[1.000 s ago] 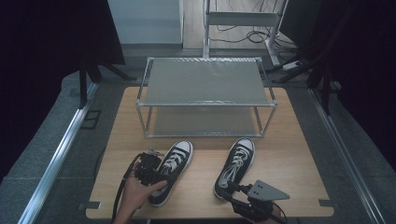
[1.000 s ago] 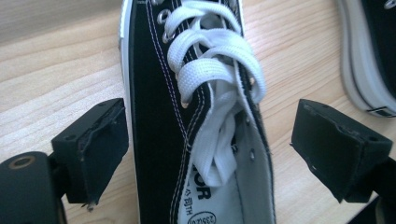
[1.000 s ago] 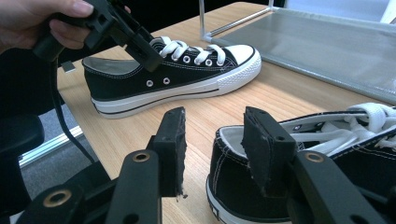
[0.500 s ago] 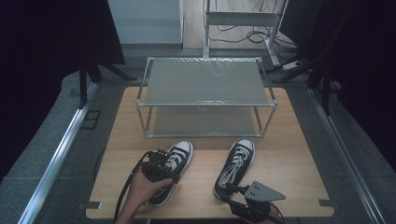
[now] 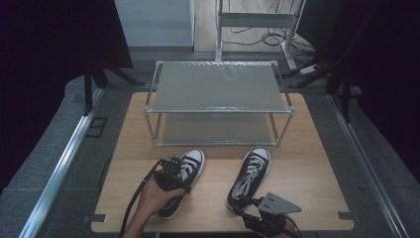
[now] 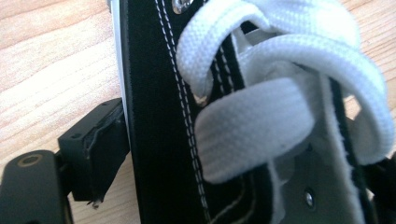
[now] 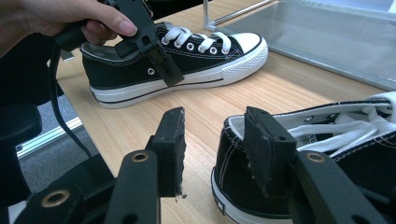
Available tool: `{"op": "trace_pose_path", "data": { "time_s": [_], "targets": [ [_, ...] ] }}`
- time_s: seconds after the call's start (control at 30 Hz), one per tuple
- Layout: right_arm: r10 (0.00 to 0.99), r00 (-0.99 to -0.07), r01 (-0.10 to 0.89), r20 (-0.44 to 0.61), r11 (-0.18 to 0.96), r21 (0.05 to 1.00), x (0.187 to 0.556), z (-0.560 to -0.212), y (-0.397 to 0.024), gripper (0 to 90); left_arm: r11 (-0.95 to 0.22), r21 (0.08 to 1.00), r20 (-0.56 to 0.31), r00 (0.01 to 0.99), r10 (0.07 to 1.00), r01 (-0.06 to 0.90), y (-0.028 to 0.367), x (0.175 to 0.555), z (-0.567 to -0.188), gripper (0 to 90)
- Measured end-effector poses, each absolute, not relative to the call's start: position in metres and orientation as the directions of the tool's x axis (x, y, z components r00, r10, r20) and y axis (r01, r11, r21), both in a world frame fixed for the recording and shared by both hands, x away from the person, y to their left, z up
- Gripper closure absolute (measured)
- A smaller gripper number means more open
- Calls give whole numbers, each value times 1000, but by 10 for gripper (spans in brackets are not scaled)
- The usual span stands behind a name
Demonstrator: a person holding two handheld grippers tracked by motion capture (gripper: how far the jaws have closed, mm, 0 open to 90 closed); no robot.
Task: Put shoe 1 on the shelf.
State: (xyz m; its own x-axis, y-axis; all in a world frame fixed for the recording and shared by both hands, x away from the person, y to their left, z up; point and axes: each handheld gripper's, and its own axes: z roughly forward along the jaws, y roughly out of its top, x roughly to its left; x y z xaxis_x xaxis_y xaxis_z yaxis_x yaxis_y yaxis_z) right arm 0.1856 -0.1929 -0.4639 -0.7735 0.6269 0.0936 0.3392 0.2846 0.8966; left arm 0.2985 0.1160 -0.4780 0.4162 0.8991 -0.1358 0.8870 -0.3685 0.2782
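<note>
A: What takes up most of the scene?
B: A wooden desk (image 5: pixel 307 163), with a two-tier metal shelf rack (image 5: pixel 218 101) standing on its far half.

A: And in front of the rack?
B: Two black-and-white sneakers lie well apart on the near half, toes pointing toward the rack. The left sneaker (image 5: pixel 181 181) lies at the person's left, the right sneaker (image 5: pixel 247 176) at the person's right.

A: What is the left hand-held gripper (image 5: pixel 171 176) doing?
B: It sits over the left sneaker's laced middle, with a jaw at each side of the shoe. I can't tell whether the pads press on it.

A: And the right hand-held gripper (image 7: pixel 212 149)?
B: Its jaws stand partly open at the right sneaker's heel. One pad is at the heel collar, the other beside the shoe over bare desk, so nothing is gripped.
</note>
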Motion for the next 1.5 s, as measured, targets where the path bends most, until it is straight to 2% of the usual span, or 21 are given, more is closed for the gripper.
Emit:
{"op": "trace_pose_path", "data": {
  "time_s": [0.33, 0.47, 0.87, 1.5],
  "targets": [
    [628, -773, 332, 90, 280, 901, 186, -462, -194, 584, -353, 332, -202, 431, 879, 875, 125, 294, -476, 164],
    [636, -766, 332, 90, 271, 904, 187, -462, -197, 584, -350, 371, -232, 450, 862, 860, 133, 290, -464, 164],
    [645, -759, 331, 89, 264, 906, 188, -460, -200, 585, -344, 425, -257, 476, 841, 837, 140, 290, -441, 165],
    [651, -754, 327, 85, 260, 909, 189, -458, -202, 585, -360, 497, -268, 534, 802, 790, 130, 297, -395, 165]
  ]
}}
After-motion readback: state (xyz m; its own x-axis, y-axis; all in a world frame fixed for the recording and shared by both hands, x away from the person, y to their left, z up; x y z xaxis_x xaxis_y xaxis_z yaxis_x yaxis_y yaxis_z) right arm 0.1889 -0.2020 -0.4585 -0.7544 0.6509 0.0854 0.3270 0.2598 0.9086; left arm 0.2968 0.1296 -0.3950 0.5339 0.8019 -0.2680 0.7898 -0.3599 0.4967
